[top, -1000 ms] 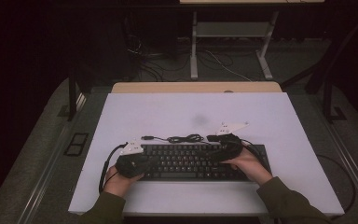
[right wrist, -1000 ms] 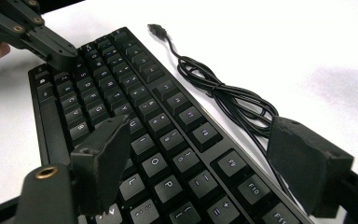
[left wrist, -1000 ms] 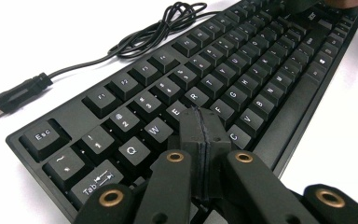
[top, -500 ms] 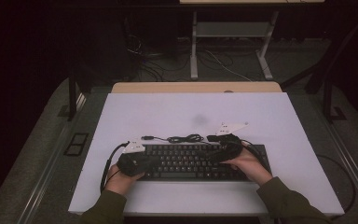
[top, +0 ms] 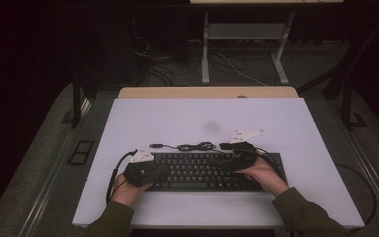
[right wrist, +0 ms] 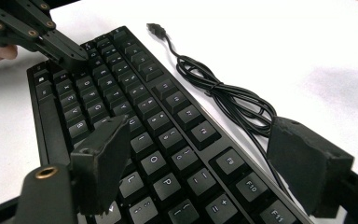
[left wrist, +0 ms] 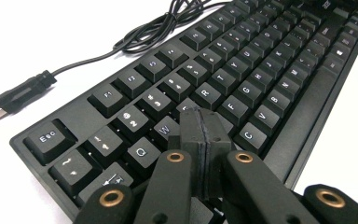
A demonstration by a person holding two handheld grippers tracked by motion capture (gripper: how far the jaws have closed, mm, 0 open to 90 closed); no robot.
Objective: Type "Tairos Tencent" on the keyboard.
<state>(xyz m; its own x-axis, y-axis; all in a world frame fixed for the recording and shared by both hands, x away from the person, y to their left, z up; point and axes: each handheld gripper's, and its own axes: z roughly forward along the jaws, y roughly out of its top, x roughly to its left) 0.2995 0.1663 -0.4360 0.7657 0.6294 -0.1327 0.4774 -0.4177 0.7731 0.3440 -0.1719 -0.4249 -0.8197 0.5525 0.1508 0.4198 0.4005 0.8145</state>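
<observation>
I saw no box or bowl, just a black keyboard (top: 205,171) lying flat near the 6 o'clock edge of the white table (top: 177,118). My left gripper (left wrist: 200,126) was shut tight with nothing in it, its tips down on the keys by W and R. My right gripper (right wrist: 200,158) stood wide open over the O and P keys, holding nothing. The cable (top: 192,146) lay curled at 12 o'clock, just behind the keyboard. Beyond it the table had lots of bare room.

High view overhead, far; tool views close; all share keyboard (top: 212,171).
</observation>
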